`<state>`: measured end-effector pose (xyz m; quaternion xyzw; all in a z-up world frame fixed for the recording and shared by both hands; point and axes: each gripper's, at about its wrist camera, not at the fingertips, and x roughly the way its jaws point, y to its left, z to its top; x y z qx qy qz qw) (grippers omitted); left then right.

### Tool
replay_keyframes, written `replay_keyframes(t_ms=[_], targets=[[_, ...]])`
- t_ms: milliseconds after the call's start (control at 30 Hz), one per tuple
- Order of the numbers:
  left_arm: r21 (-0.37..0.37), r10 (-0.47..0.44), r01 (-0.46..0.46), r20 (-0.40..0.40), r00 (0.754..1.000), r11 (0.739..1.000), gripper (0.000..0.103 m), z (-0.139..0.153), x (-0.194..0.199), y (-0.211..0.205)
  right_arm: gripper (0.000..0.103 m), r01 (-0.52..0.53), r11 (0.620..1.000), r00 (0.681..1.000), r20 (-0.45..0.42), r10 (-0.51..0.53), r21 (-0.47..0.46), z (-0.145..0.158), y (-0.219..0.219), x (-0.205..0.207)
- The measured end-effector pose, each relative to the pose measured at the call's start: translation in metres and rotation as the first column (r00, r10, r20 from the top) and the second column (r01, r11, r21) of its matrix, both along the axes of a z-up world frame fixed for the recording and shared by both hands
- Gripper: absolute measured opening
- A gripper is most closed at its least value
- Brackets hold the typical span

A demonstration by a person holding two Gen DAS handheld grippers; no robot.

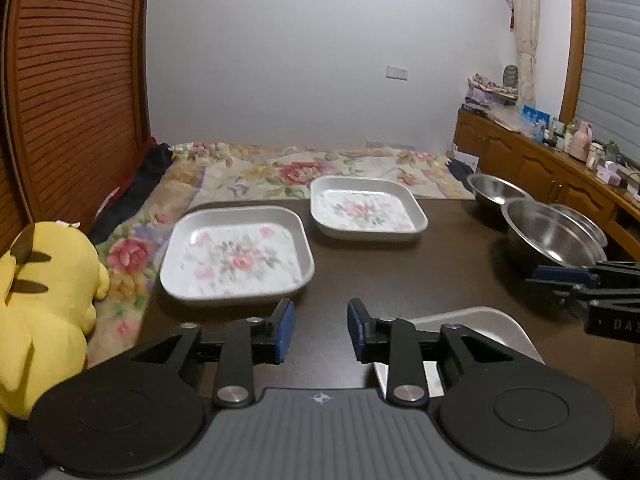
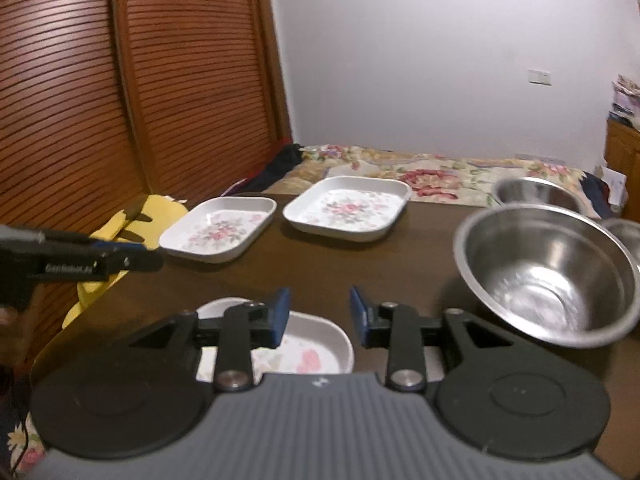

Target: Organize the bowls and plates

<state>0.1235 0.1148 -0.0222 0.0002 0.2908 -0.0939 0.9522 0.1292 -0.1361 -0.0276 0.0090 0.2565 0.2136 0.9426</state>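
Holding both grippers level above the table (image 1: 440, 264), I see the left gripper (image 1: 320, 330) wide and empty. Right gripper (image 2: 318, 322) likewise, over a plate (image 2: 320, 344) beside a bowl (image 2: 548, 276).

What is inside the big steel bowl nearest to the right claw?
The steel bowl looks empty: only shiny reflections show on its bottom and far wall. Its near inner wall is hidden by its own rim.

Two plates (image 1: 238, 254) (image 1: 368, 208) lie left on the table (image 1: 440, 272) — bowls (image 1: 552, 236) right, third plate (image 2: 304, 354) nearest
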Motion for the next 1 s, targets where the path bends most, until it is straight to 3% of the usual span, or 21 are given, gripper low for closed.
replay_keyframes(t_ms=[467,567,1000], targets=[[0.003,0.053,-0.053,-0.015,0.998,0.999,0.041,-0.004,0.068,0.062,0.035,-0.138,0.990,0.988,-0.074,0.136,-0.020,0.017,0.055,0.073],[-0.001,0.062,-0.062,-0.025,0.998,0.998,0.045,-0.009,0.082,0.075,0.035,-0.156,0.987,0.984,-0.093,0.153,-0.027,0.015,0.068,0.090],[-0.038,0.094,-0.097,-0.061,0.994,0.995,0.045,-0.034,0.119,0.114,0.035,-0.197,0.979,0.962,-0.203,0.184,-0.046,-0.004,0.113,0.138]])
